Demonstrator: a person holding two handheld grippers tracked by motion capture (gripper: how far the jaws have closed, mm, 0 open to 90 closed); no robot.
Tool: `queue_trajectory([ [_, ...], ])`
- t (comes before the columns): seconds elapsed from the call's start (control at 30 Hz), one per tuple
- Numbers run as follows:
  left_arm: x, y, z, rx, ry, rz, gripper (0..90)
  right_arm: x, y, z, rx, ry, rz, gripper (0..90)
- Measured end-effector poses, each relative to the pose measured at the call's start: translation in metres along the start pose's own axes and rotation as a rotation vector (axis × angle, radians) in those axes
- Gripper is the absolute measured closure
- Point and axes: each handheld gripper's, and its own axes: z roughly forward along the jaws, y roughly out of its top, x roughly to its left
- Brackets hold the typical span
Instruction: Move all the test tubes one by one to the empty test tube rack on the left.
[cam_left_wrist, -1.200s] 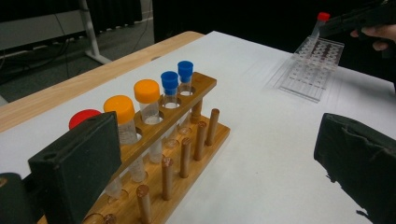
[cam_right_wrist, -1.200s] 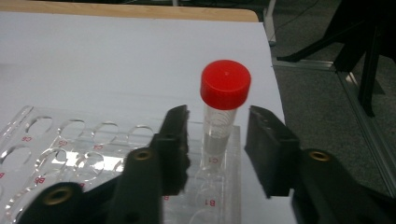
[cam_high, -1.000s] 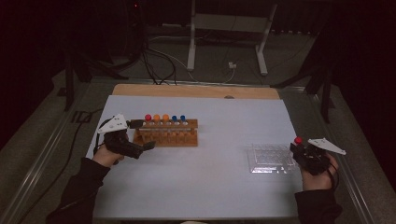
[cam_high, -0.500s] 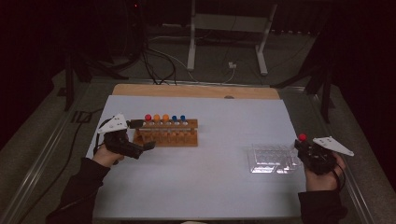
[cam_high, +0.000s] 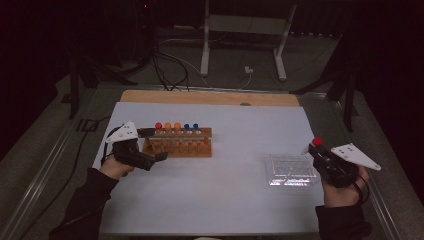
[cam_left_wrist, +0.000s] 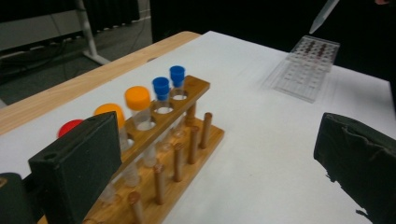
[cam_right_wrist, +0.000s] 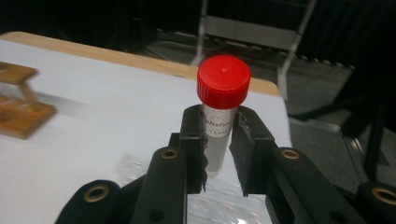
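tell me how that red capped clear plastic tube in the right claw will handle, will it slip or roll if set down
The red-capped clear plastic tube is probably stiff and light: thin-walled, it looks empty. It may slip, since the right claw grips only its smooth round barrel, below the cap. Laid on the white table top it would likely roll; its narrow bottom makes standing alone unlikely, so a slot in the wooden tube rack suits it.

the high view looked down over the bench (cam_high: 210, 200) from the person's side; both gripper views sat low and close, sharing the rack (cam_high: 180, 142) (cam_left_wrist: 163, 140).
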Motion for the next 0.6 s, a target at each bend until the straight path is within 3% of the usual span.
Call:
queue_trajectory([
  [0.23, -0.009, 0.008, 0.005, 0.003, -0.040, 0.005, 1.6, 0.032, 0.010, 0.007, -0.021, 0.140, -0.045, 74.8],
  [0.6, -0.031, 0.022, 0.022, 0.015, -0.133, 0.012, 1.7, 0.091, 0.009, 0.032, 0.020, 0.341, -0.122, 74.8],
])
